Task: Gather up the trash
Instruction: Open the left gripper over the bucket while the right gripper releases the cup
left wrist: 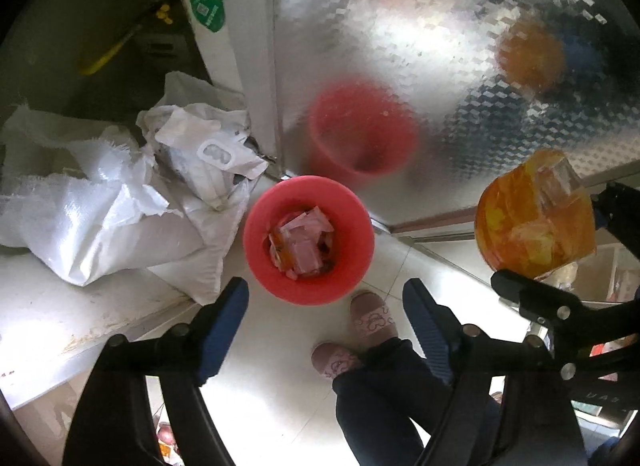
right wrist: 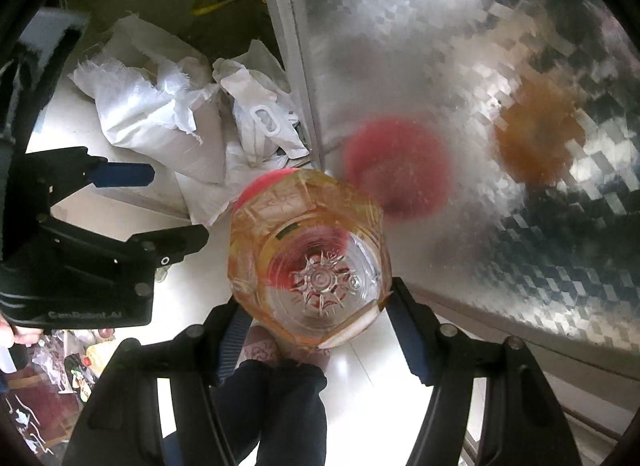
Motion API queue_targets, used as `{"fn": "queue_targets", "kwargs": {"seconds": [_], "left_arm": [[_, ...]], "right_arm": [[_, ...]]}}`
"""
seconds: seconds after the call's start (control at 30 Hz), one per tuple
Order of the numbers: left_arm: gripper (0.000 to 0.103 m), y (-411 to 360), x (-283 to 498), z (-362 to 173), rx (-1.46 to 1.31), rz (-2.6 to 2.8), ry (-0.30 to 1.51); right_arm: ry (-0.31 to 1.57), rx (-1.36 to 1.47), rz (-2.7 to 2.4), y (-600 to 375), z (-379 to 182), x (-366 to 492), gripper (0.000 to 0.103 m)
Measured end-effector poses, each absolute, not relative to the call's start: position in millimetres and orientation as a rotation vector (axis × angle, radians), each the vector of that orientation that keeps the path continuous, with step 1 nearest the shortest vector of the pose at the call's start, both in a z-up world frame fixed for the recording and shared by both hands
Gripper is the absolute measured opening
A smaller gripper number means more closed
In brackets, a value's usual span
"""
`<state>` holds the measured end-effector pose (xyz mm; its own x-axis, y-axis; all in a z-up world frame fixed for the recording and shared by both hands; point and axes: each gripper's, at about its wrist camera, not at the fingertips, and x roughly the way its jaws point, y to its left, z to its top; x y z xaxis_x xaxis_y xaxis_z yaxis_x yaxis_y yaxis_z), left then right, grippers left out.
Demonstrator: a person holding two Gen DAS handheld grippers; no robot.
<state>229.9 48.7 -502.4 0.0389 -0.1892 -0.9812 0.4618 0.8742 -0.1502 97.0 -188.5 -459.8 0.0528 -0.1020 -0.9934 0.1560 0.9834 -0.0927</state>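
A red trash bin (left wrist: 308, 240) stands on the floor against a shiny metal wall and holds several pink wrappers. My left gripper (left wrist: 326, 306) is open and empty, above the bin's near rim. My right gripper (right wrist: 316, 318) is shut on an orange-tinted clear plastic bottle (right wrist: 308, 258), seen bottom-first, held over the bin (right wrist: 260, 185), which it mostly hides. In the left wrist view the bottle (left wrist: 534, 211) hangs to the right of the bin, held between the right gripper's fingers (left wrist: 520, 290).
White woven sacks and plastic bags (left wrist: 132, 201) lie piled left of the bin on a low white ledge (left wrist: 60, 318). The patterned metal wall (left wrist: 440, 65) reflects the bin and bottle. A person's slippered feet (left wrist: 372, 318) stand on the white tiled floor.
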Motion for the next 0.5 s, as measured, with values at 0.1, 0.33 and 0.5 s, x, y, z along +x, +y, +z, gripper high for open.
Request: {"fn": "queue_targets", "kwargs": {"seconds": [0.1,0.33,0.5], "left_arm": [[0.078,57,227,-502,0.205,-0.480,1.458],[0.087,81,216,-498,0.144,-0.428,1.439],[0.103,103,213,-499,0.065,-0.364,1.441]], "right_arm": [[1.508,0.039,-0.175,-186,-459,98,0.063],[1.527,0.005,-0.114,-177,-462,102,0.064],[1.552,-0.025,-0.046,-166,-468,105,0.064]]}}
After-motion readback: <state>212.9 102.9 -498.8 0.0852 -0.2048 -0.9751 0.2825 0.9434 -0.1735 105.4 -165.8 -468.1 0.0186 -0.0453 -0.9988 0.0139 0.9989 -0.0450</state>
